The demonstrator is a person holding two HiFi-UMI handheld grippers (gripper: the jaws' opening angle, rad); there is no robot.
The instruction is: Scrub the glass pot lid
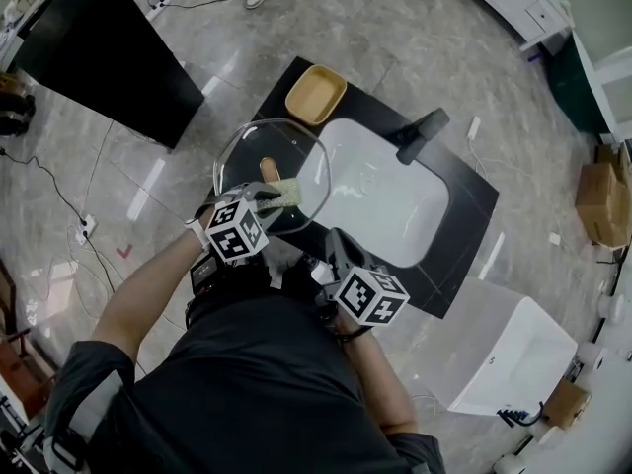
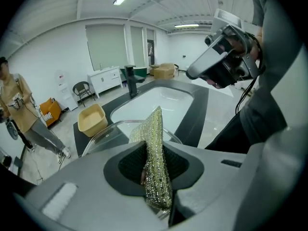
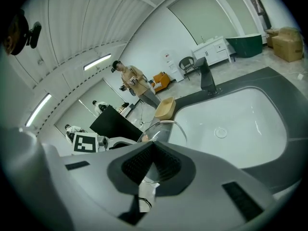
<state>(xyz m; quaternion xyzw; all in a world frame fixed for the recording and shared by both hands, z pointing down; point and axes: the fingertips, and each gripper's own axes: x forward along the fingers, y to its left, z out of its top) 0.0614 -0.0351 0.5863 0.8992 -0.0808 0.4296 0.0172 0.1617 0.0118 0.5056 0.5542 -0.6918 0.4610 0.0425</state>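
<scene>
The round glass pot lid (image 1: pixel 259 156) is held up in the air over the left end of the black counter. My right gripper (image 1: pixel 334 243) is shut on the lid's near rim; in the right gripper view the glass lid (image 3: pixel 163 128) runs straight into the closed jaws (image 3: pixel 153 150). My left gripper (image 1: pixel 265 197) is shut on a glittery gold-green scrub cloth (image 1: pixel 283 193) that lies against the lid's near side. In the left gripper view the scrub cloth (image 2: pixel 156 143) stands up between the jaws (image 2: pixel 154 162), with the lid (image 2: pixel 103 133) just beyond it.
A white sink (image 1: pixel 380 186) is set in the black counter (image 1: pixel 464 215), with a dark faucet (image 1: pixel 423 131) at its far side. A yellow basin (image 1: pixel 316 94) sits behind the lid. A black table (image 1: pixel 99 52) stands left, a white cabinet (image 1: pixel 504 349) right. A person (image 3: pixel 134 83) stands farther off.
</scene>
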